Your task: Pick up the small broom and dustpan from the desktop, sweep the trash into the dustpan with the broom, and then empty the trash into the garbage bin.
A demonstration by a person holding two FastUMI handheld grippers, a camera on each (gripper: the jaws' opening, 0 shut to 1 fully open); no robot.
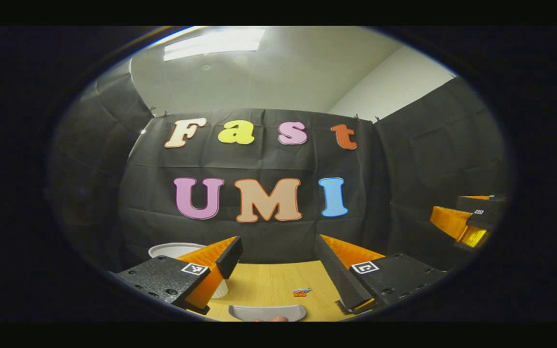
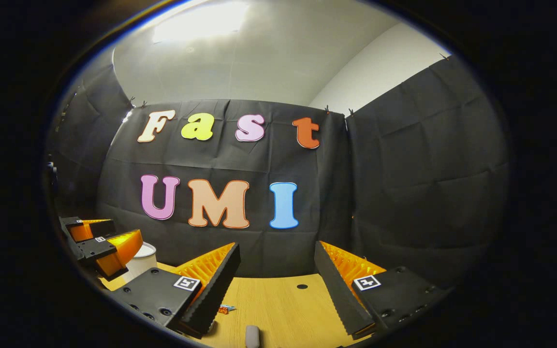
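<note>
You held both grippers above the wooden desktop (image 1: 269,285) with jaws spread and empty, the left gripper (image 1: 278,263) over the dustpan (image 1: 266,312) at bottom centre, trash (image 1: 300,292) just above it, garbage bin (image 1: 174,250) lower left, right gripper (image 2: 276,266) likewise.

Left gripper (image 1: 278,263) fingers apart above dustpan (image 1: 266,312)

Both views low, facing back wall (image 1: 259,241)

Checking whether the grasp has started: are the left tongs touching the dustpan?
Apart. In the left gripper view the left tongs stand open above the desk, with bare wood between their fingers and the dustpan below.
</note>
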